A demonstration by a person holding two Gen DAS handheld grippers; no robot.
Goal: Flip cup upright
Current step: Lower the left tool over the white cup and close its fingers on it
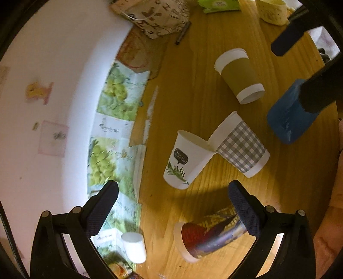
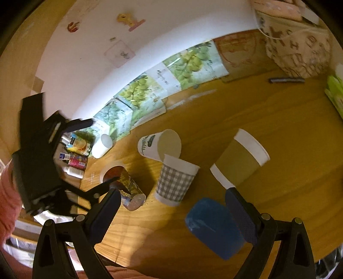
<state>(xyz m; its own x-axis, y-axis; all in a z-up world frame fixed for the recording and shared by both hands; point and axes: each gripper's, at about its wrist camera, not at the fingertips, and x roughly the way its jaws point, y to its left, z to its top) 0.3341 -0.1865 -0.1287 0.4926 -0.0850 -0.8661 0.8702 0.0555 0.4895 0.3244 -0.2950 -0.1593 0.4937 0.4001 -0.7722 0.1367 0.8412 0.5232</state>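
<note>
Several paper cups lie on their sides on the wooden table [image 1: 193, 90]: an olive-sleeved cup [image 1: 241, 75], a grey checked cup [image 1: 241, 144], a white cup with a leaf print [image 1: 185, 161], and a colourful printed cup [image 1: 212, 236]. A blue cup [image 1: 288, 113] lies further right. My left gripper [image 1: 173, 206] is open above the colourful cup, its right finger over the cup's base end. My right gripper [image 2: 171, 211] is open and empty, with the blue cup [image 2: 214, 227] just inside its right finger. The left gripper [image 2: 107, 182] also shows beside the colourful cup [image 2: 126, 184].
A small white cup [image 1: 134, 246] stands upside down by the wall. Fruit-print cartons [image 1: 115, 94] line the table's back edge. A patterned paper bag [image 1: 156, 17], a dark pen [image 1: 182, 34], a green pack [image 1: 218, 5] and a yellow bowl [image 1: 272, 10] lie at the far end.
</note>
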